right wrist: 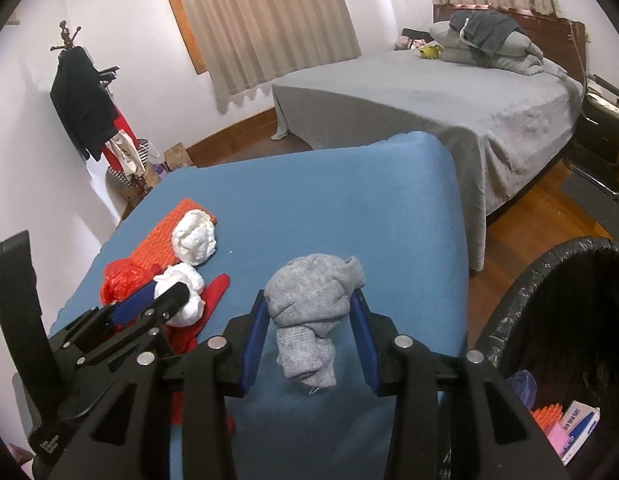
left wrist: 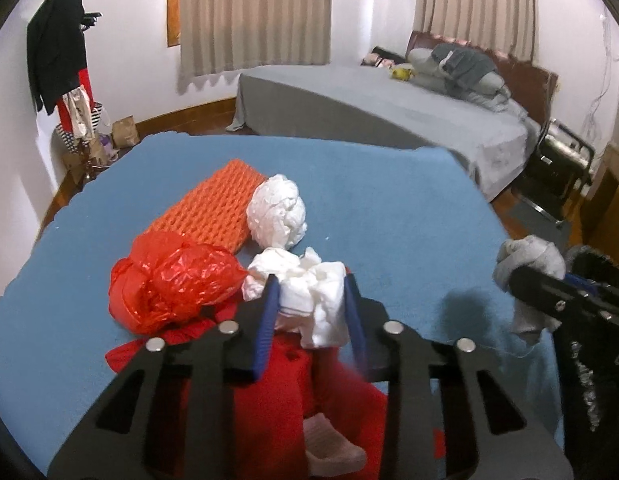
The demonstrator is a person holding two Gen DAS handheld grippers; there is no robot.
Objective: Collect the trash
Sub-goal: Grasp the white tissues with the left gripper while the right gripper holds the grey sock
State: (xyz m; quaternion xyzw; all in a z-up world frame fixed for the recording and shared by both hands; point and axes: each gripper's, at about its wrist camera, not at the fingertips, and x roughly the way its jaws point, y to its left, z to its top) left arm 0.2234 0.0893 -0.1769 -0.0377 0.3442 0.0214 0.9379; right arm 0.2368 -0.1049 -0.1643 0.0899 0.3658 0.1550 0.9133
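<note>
Both grippers loaded with trash over the blue bench point(right wrist: 349, 208).

Left gripper point(left wrist: 311, 294) has its fingers clamped on a white tissue wad point(left wrist: 313, 300), lifting it from the red cloth point(left wrist: 277, 380); right gripper point(right wrist: 309, 316) pinches a grey rag point(right wrist: 313, 300), presumably bound for the black-lined bin point(right wrist: 521, 304) just right.

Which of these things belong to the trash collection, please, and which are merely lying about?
Job:
left gripper on crumpled white paper
right gripper holding grey rag
white paper ball
red plastic bag
lined bin

Lying about:
bed
coat rack
curtains
</note>
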